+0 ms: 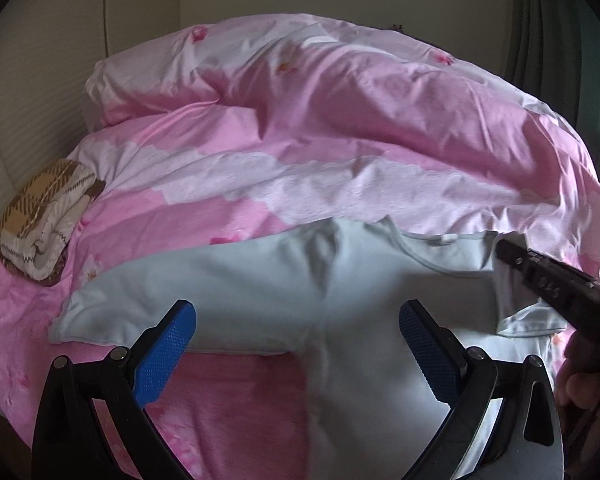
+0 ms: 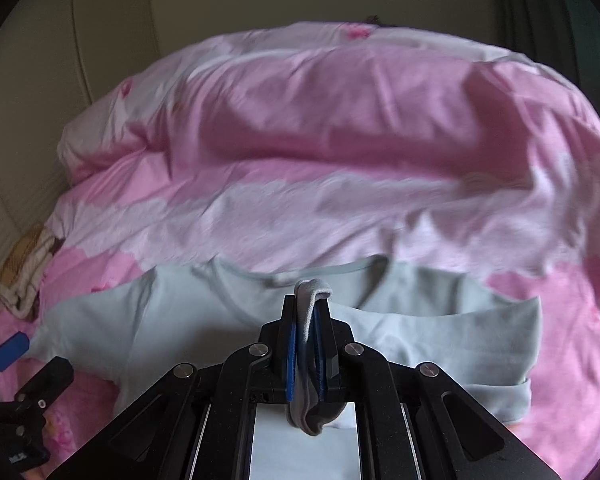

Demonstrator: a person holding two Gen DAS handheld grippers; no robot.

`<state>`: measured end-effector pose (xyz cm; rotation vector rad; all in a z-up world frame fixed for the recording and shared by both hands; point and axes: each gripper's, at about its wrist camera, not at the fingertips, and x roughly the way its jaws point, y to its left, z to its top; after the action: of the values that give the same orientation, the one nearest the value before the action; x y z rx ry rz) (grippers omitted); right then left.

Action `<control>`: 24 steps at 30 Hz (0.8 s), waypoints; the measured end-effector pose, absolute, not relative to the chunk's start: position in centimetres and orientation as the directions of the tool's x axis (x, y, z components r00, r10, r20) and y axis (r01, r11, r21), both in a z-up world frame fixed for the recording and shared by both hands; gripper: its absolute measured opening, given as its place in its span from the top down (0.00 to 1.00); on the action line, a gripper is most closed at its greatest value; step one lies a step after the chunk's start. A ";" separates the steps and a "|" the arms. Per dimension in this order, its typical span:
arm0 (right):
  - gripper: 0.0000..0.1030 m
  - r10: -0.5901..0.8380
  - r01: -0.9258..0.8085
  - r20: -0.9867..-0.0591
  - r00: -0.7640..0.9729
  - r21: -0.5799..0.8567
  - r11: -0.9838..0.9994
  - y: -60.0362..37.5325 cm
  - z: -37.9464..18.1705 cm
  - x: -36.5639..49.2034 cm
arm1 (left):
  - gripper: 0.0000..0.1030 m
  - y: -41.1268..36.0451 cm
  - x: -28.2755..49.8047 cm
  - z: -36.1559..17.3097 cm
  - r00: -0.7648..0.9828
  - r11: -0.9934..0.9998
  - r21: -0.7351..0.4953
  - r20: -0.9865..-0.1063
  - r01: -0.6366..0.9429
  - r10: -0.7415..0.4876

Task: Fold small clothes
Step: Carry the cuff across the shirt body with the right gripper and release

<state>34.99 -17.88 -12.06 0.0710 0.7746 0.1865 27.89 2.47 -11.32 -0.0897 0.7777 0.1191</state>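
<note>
On the bed (image 1: 28, 320), a pale blue shirt (image 1: 236, 280) lies spread flat over the pink sheet, its neckline (image 1: 440, 240) toward the far side and tucked just under the edge of the heaped pink duvet (image 1: 320, 120). Its long axis runs from that neckline back toward the near edge of the bed, with one sleeve reaching out to the left. The right hand-held gripper (image 2: 310, 300) is clamped tight on a grey-edged fold of the shirt, the cloth looped up over its tips and hanging down between the blue pads. The left hand-held gripper (image 1: 296, 340) hangs over the shirt's near part with its jaws spread wide and nothing between them. The duvet crowds the collar end and covers the far half of the bed. A folded brown plaid cloth (image 1: 44, 216) sits well apart at the left edge, beside the wall (image 1: 20, 100).
</note>
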 end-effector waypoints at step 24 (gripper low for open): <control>0.41 0.244 -0.243 -0.672 0.700 0.098 0.965 -12.1 -14.1 33.5 | 0.00 4.4 27.6 -12.9 0.695 0.988 -0.040 -0.715 -0.152 0.078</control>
<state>33.51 -12.08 -14.05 0.0020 0.7485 0.2710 27.60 4.44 -12.90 -0.0985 0.7931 0.1282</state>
